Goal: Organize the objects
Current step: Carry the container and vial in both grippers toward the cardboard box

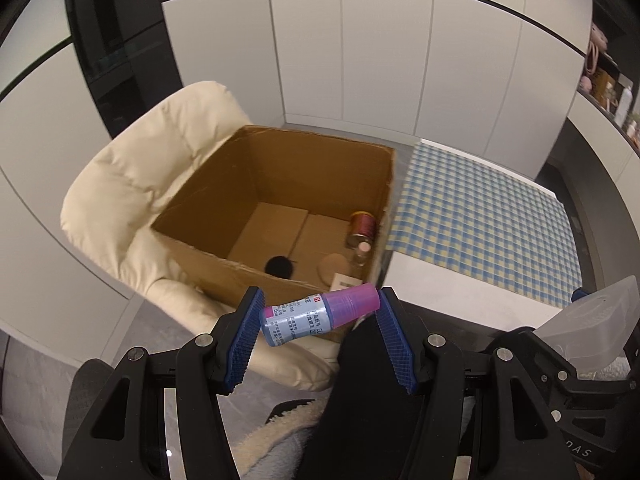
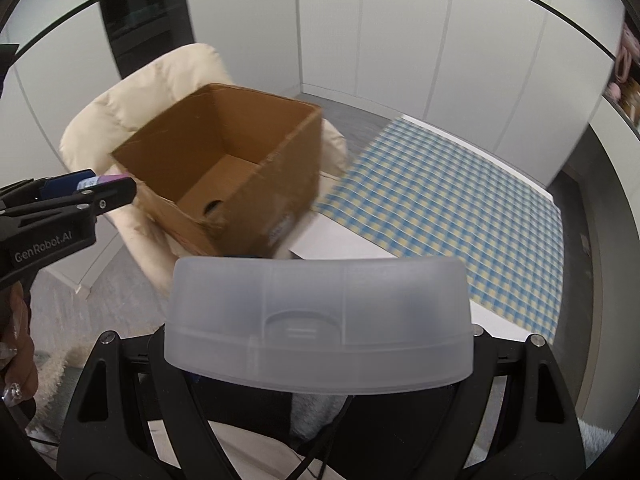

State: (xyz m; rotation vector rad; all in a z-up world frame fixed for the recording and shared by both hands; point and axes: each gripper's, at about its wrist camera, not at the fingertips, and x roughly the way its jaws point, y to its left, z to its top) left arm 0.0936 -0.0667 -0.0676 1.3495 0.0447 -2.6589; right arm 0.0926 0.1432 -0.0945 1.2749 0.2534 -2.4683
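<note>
Behind frosted case (image 2: 320, 320), right hand-held gripper (image 2: 320, 360) fingertips hidden, gripping it; left hand-held gripper (image 1: 320, 320) clamps bottle (image 1: 320, 314)

Even, soft indoor light, moderately bright, no hard glare. Source not visible. Heavy fisheye bend in both views: wall panel lines curve, dark vignette fills corners. Left wrist view mostly sharp; cardboard box (image 1: 280, 208) interior shaded, soft shadow along inner left wall. Right wrist view motion-smeared: box (image 2: 224, 168) edges and checked cloth (image 2: 448, 192) streaked. Frosted plastic case (image 2: 320, 320) close to lens, slightly soft.
</note>
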